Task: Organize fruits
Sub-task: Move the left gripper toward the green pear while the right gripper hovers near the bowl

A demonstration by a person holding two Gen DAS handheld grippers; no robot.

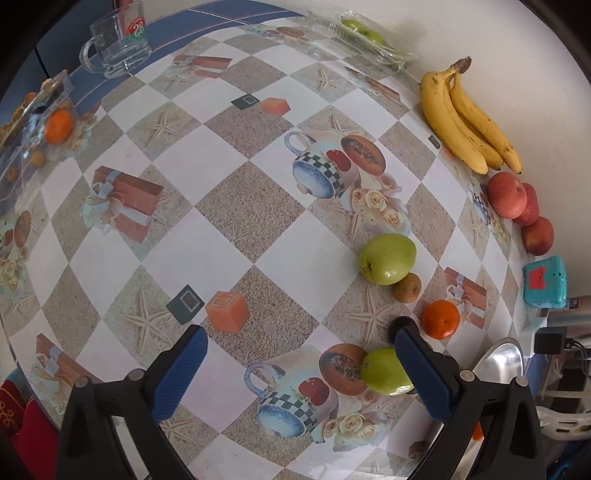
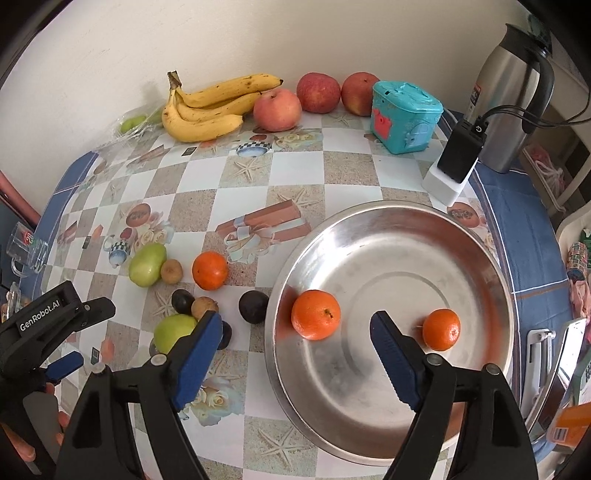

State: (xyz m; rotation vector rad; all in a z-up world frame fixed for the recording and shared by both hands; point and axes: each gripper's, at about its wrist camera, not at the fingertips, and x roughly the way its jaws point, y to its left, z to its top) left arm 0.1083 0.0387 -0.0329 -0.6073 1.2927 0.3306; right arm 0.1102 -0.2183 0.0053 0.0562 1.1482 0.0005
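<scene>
A steel bowl [image 2: 461,258] holds two oranges [image 2: 316,314] [image 2: 441,329]. My right gripper [image 2: 295,332] is open and empty above the bowl's left rim. On the table left of the bowl lie a third orange [image 2: 209,270], two green fruits [image 2: 146,265] [image 2: 173,332], small brown fruits [image 2: 171,271] and dark fruits [image 2: 253,306]. My left gripper [image 1: 301,345] is open and empty over the tablecloth, its right finger beside a green fruit [image 1: 384,371]. Another green fruit [image 1: 387,258], a brown fruit [image 1: 407,288] and an orange [image 1: 440,319] lie ahead of it. Bananas [image 2: 210,107] and three red apples [image 2: 277,109] lie by the wall.
A teal toy box [image 2: 404,116], a black charger on a white block [image 2: 460,155] and a steel kettle [image 2: 513,92] stand at the back right. A glass mug [image 1: 118,44] and clear plastic boxes with fruit [image 1: 48,114] [image 1: 369,35] sit at the table's far edges.
</scene>
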